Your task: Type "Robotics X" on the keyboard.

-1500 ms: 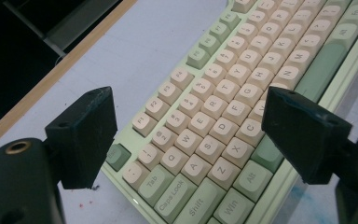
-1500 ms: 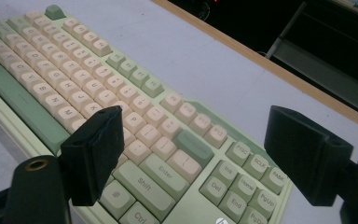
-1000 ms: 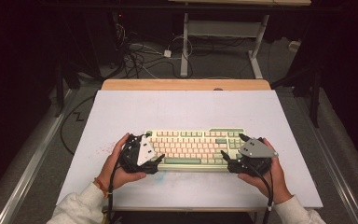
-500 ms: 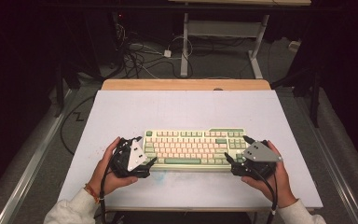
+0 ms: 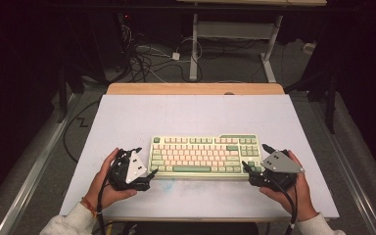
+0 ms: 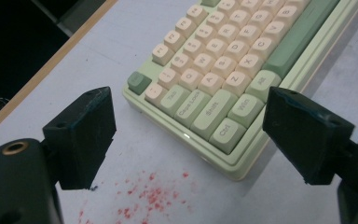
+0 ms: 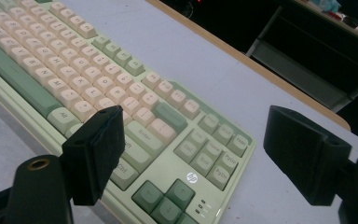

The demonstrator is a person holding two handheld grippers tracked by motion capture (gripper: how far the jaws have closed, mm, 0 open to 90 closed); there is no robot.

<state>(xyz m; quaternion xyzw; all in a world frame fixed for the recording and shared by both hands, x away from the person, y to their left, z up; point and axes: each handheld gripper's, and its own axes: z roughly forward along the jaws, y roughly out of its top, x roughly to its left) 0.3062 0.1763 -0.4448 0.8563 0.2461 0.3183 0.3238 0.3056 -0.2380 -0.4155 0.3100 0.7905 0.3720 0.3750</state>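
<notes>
A pale green keyboard with cream and green keys lies flat in the middle of the white table. My left gripper sits just off its front-left corner, jaws open and empty. In the left gripper view, my left gripper frames that corner of the keyboard without touching it. My right gripper rests at the front-right corner, open too. In the right gripper view, my right gripper spreads wide over the keyboard near its arrow keys.
Red specks stain the table in front of the left gripper. A wooden strip runs along the table's far edge. Beyond it lie floor cables and a desk frame. Bare table surrounds the keyboard.
Both grippers have drawn back from the keyboard's ends, outward and toward the front edge of the table. The keyboard has stayed in place.
</notes>
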